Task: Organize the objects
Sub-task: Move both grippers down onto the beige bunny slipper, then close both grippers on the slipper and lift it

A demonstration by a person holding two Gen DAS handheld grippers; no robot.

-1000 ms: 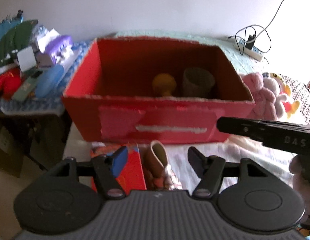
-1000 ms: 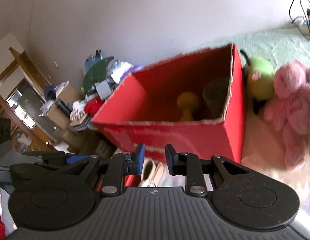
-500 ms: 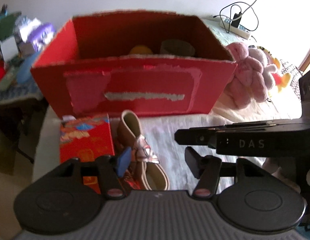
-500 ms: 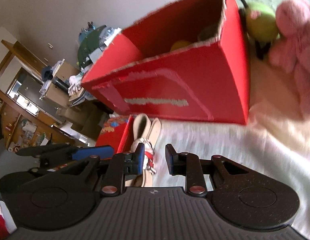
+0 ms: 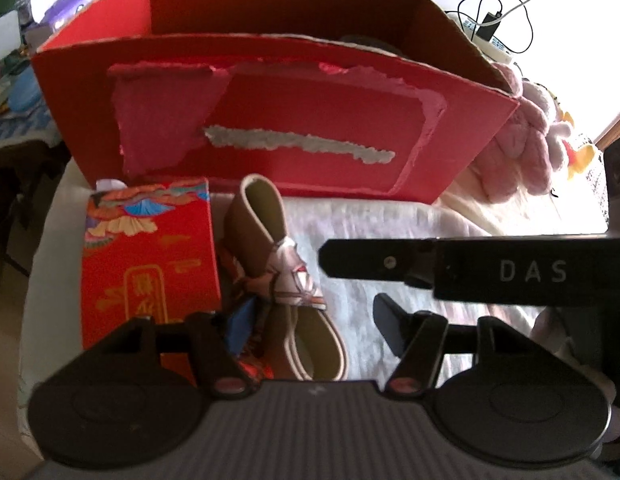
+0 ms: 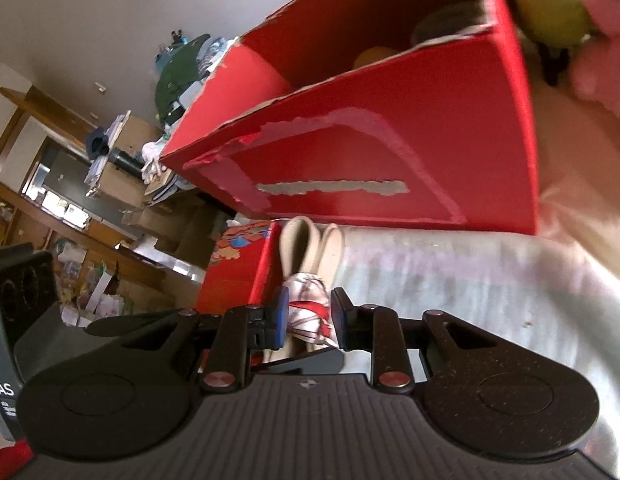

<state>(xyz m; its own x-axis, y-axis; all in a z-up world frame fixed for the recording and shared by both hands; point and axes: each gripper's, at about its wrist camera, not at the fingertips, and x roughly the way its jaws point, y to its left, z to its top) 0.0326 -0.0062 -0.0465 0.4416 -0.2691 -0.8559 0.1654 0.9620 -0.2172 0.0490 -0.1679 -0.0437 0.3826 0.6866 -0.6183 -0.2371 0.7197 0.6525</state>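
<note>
Matt red cardboard box [image 5: 269, 128] with torn paper face, glossy leather shoes [image 5: 293, 280], fluffy plush toy [image 5: 522, 148]

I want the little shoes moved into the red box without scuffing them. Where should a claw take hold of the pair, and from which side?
Probably at the strapped middle of the little shoes, where the pair is narrowest. They lie side by side, heels toward the red box, beside the patterned red packet. Come from the toe end, one finger on each outer side, as the right claw is already lined up.
</note>
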